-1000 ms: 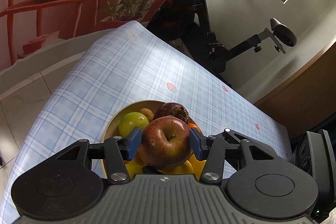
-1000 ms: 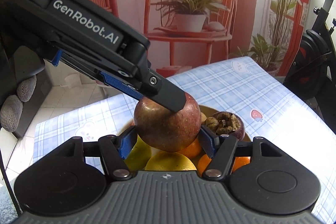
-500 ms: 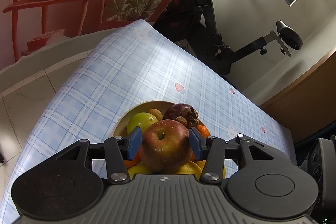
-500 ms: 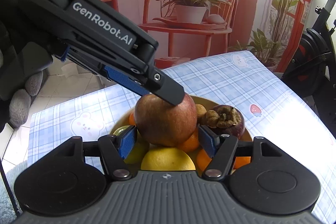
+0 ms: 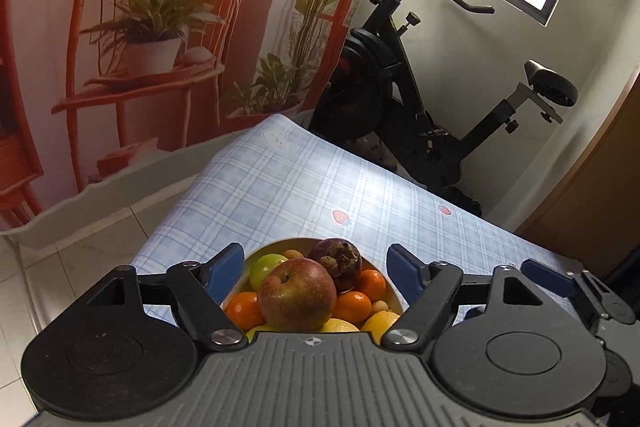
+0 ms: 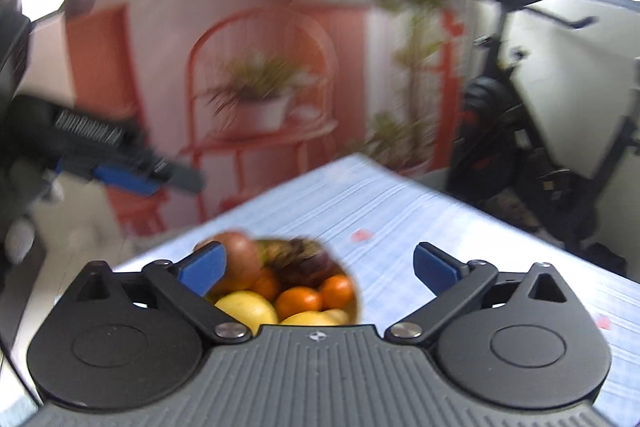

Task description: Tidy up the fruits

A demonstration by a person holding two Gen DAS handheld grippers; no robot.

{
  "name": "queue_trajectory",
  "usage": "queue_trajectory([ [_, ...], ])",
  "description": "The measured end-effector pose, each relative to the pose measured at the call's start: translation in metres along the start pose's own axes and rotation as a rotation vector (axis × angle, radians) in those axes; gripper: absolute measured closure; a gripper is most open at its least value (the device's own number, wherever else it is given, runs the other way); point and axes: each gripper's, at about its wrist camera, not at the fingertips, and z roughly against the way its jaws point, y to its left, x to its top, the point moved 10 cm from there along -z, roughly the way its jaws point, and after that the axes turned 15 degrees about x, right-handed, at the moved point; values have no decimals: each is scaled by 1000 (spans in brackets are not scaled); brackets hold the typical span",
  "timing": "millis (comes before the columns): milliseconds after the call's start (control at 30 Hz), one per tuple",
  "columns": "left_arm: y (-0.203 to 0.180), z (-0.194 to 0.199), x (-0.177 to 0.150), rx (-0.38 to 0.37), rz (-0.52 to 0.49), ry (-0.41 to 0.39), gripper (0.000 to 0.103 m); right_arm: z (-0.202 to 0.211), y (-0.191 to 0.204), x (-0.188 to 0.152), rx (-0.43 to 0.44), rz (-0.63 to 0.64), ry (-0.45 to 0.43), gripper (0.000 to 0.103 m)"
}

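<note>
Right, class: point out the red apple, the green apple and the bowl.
Red apple [image 5: 297, 294], left wrist view, the middle of its skin.
Green apple [image 5: 266, 265], left wrist view, its upper face.
Bowl [image 5: 396, 301], left wrist view, its right rim.

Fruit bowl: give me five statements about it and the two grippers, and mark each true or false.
1. The red apple sits on top of the fruit in the bowl. True.
2. The left gripper clamps the apple. False: its jaws are opening, pads clear of it.
3. The right gripper holds an orange. False: its jaws are opening, holding nothing.
4. The bowl stands on a blue checked tablecloth. True.
5. The bowl holds only apples. False: oranges too.
</note>
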Motion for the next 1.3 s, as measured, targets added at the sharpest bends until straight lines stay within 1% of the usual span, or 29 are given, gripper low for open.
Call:
queue_trajectory([
  [33,-4,6,0,16,-10,-9,18,10,-3,3,-14,-13,-12,0],
  [100,-10,20,2,74,-35,-40,18,29,-11,11,-60,-33,-23,0],
  [167,-18,34,4,108,-64,-74,16,51,-16,17,-93,-42,-60,0],
  [200,-22,43,4,112,-74,-89,16,64,-19,19,-111,-50,-75,0],
  [267,-32,59,6,113,-91,-117,14,82,-25,23,-148,-68,-77,0],
  [400,-48,94,9,110,-104,-158,13,121,-33,29,-185,-130,-99,0],
  [500,-59,121,10,86,-110,-186,11,146,-37,32,-234,-166,-91,0],
  [600,-70,147,11,98,-129,-240,10,167,-36,36,-277,-175,-90,0],
  [767,-84,177,11,103,-145,-303,8,188,-28,40,-326,-178,-87,0],
  [967,-94,188,8,115,-167,-319,8,206,-22,43,-341,-180,-111,0],
  [1133,-101,196,4,80,-198,-329,8,211,-17,43,-342,-191,-124,0],
  [1300,-105,198,-1,63,-219,-337,8,213,-14,44,-348,-188,-128,0],
])
